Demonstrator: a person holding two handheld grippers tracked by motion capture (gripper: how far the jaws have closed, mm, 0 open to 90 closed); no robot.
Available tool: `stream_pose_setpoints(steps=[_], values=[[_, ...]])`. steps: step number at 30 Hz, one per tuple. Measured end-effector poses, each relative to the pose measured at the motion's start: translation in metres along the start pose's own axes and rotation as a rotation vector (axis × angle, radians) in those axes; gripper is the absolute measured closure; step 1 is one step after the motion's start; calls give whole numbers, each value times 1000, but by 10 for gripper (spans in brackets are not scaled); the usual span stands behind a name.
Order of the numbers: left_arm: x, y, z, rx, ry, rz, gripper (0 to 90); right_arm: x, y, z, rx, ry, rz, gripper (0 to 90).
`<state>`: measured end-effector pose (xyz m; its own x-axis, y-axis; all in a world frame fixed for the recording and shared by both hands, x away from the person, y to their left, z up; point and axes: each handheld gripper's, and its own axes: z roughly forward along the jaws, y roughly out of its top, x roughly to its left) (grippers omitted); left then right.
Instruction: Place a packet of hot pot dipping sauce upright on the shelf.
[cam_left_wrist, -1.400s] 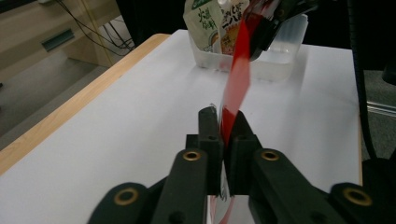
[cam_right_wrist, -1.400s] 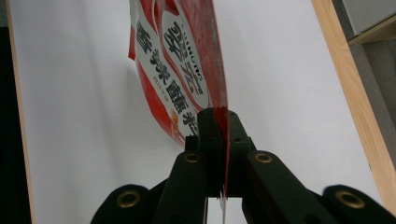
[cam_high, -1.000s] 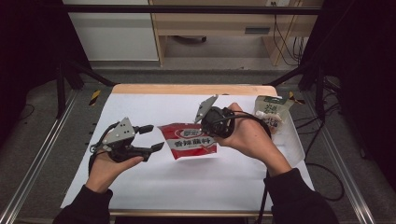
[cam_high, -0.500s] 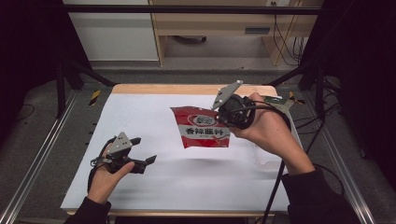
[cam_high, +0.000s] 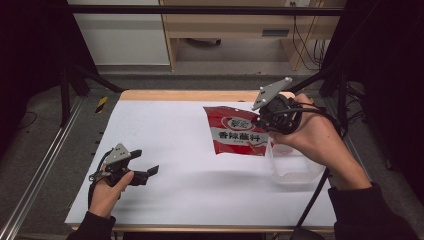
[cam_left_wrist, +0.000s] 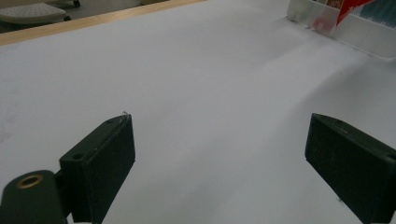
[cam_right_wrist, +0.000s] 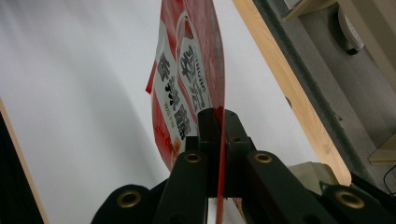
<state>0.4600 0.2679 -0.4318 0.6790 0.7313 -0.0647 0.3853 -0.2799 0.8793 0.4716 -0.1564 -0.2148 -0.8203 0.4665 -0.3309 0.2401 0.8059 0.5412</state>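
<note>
High view: right gripper (cam_high: 263, 120), fingers clamped on the red packet's (cam_high: 235, 131) edge, has lifted it off the counter (cam_high: 190, 175) toward the clear tub (cam_high: 295, 170) since a second ago. Left gripper (cam_high: 145, 167), fingers spread and empty, has withdrawn. Placement likely follows.

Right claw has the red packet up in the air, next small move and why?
Probably carry the red snack packet a little to the right and lower it into the clear plastic container. The right claw is shut on the packet's edge and holds it off the white table, just left of the container, whose bare part looks empty. The left claw is open and idle.
</note>
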Motion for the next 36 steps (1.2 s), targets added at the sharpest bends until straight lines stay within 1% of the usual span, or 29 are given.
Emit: stream_pose_setpoints(steps=[7, 11, 13, 14, 16, 18, 22, 26, 28, 32, 36], values=[[2, -3, 1, 6, -2, -19, 85, -10, -11, -11, 2, -14, 36, 895], [4, -4, 1, 11, -4, -18, 84, -16, -17, -20, 3, -20, 58, 895], [5, -4, -1, 9, -2, -24, 83, -18, -20, -24, 4, -24, 58, 895], [6, -5, -2, 9, 1, -21, 83, -19, -22, -26, 3, -29, 63, 895], [7, -5, -2, 8, 5, -29, 79, -22, -26, -30, 7, -37, 76, 895], [8, -6, -2, 10, 11, -39, 59, -25, -31, -33, 9, -42, 84, 895], [8, -5, -2, 10, 9, -38, 59, -27, -38, -39, 15, -47, 96, 895], [7, -5, -1, 13, 7, -38, 59, -28, -44, -46, 28, -64, 105, 895], [7, -6, 0, 16, 4, -36, 59, -30, -50, -49, 30, -68, 110, 895], [6, -6, 0, 17, 1, -31, 59, -32, -62, -54, 33, -78, 136, 895], [6, -6, 0, 22, 1, -28, 59, -34, -80, -56, 43, -88, 165, 895]])
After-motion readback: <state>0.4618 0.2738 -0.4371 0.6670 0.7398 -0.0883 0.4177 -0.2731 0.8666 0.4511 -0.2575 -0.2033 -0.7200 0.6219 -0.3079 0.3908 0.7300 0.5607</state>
